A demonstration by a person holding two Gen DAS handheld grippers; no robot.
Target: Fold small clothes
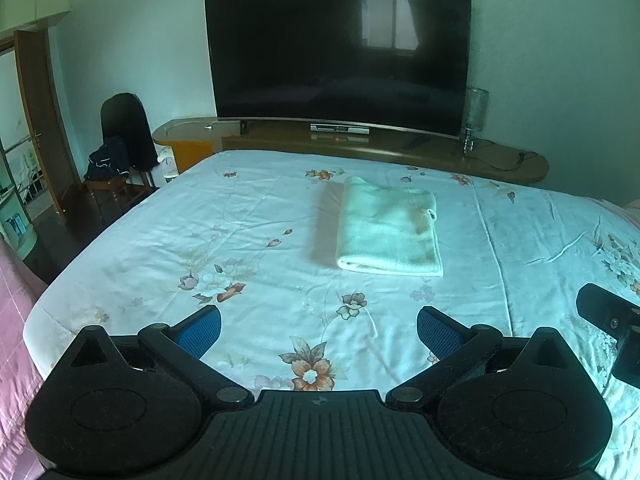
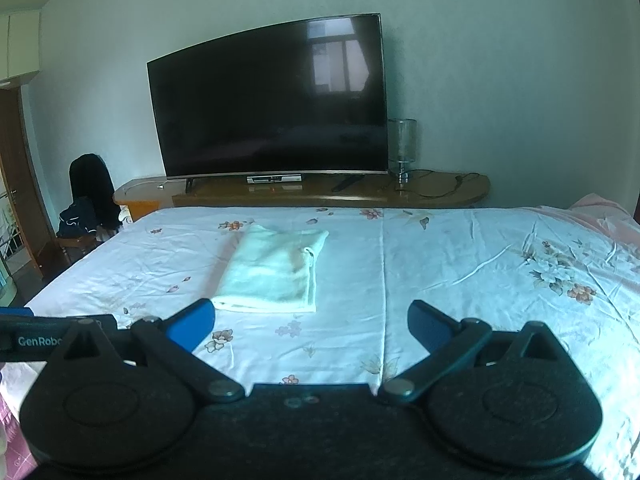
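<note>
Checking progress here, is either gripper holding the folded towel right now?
No, the towel lies alone on the bed, both grippers open and apart from it.

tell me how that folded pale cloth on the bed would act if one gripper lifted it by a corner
The folded cloth looks soft, with rounded edges, so it would probably droop and unfold. It seems light for its size. Pushed across the wrinkled bedsheet, it would likely bunch rather than slide. Both grippers are open, clear of it.

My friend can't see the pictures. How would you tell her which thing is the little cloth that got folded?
Find the big dark curved television on the long wooden shelf; the wide bed with the white flowered sheet lies before it. Near the sheet's middle rests a pale mint-green fluffy cloth folded into a thick rectangle. It alone is raised, plain and flowerless there.
</note>
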